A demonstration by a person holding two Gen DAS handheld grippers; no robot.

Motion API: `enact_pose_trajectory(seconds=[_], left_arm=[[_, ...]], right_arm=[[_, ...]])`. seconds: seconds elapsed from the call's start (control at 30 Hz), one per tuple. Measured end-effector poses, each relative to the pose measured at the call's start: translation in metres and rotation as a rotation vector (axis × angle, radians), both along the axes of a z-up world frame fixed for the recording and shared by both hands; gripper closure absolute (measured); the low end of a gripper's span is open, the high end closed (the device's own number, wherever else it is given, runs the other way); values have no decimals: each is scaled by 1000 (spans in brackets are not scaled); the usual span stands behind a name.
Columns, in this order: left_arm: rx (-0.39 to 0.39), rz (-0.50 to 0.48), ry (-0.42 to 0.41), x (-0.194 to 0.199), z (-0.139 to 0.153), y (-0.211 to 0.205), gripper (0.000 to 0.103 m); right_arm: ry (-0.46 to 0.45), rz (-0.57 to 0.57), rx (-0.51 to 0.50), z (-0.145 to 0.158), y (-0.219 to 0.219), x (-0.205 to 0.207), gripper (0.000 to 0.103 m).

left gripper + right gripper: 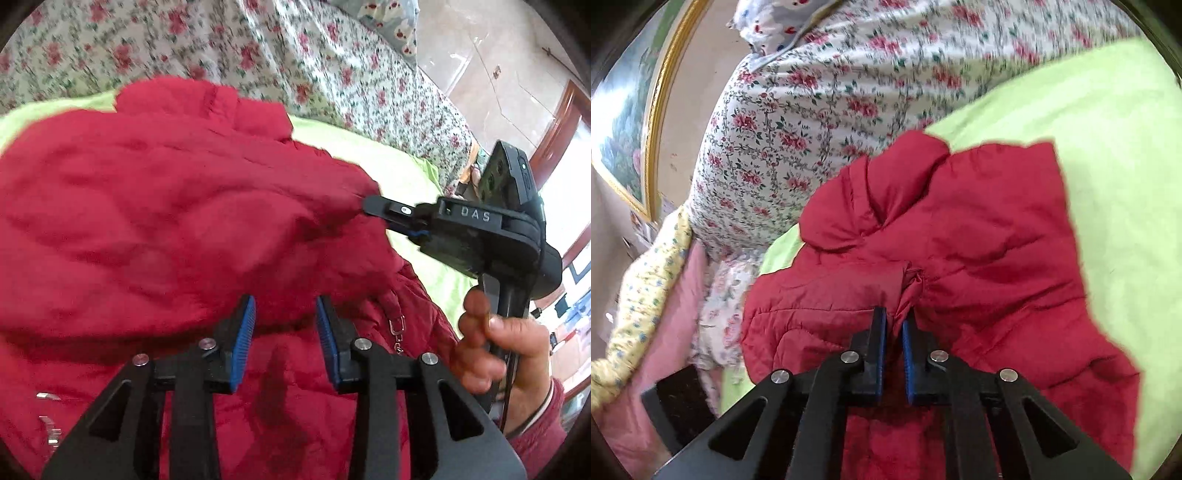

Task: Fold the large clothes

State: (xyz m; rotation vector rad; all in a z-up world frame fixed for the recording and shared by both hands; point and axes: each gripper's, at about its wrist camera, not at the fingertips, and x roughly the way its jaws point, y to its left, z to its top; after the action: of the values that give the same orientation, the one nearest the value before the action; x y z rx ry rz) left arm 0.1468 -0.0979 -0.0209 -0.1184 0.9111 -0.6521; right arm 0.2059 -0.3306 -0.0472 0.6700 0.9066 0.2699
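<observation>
A big red padded jacket [166, 206] lies bunched on a lime green sheet [369, 147]. My left gripper [285, 306] is open just above the jacket, with nothing between its blue pads. My right gripper [894, 317] is shut on a pinch of the jacket's fabric [908, 284]. It also shows in the left wrist view [373, 206], held by a hand at the right and pulling a fold of the jacket up. In the right wrist view the jacket [979, 251] spreads over the green sheet [1108, 147], with a sleeve folded at the top.
A floral bedcover [295, 55] lies bunched behind the jacket, and it fills the upper half of the right wrist view [812, 92]. Pink and yellow bedding [657, 280] hangs at the left edge. A framed painting [624, 122] hangs on the wall. A metal zipper pull [397, 328] dangles near my left gripper.
</observation>
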Motion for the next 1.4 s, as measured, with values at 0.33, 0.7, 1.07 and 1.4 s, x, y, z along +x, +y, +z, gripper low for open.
enact_pose_trajectory(seconds=[0.33,0.7,1.07,1.4], left_arm=[[72,180,-61,43,23,69,71],[116,245,32,78,-27,87,71],[145,265,21,77,-32,82,71],[127,281,-16,62,-13,100,71]], right_arm=[[-16,-51,-128,12,-37,0,96],[14,-65,-244,-5,-25,-3,88],[-123,114,-358,27,54,-11,69],[58,85,-430,-37,47,8,89]])
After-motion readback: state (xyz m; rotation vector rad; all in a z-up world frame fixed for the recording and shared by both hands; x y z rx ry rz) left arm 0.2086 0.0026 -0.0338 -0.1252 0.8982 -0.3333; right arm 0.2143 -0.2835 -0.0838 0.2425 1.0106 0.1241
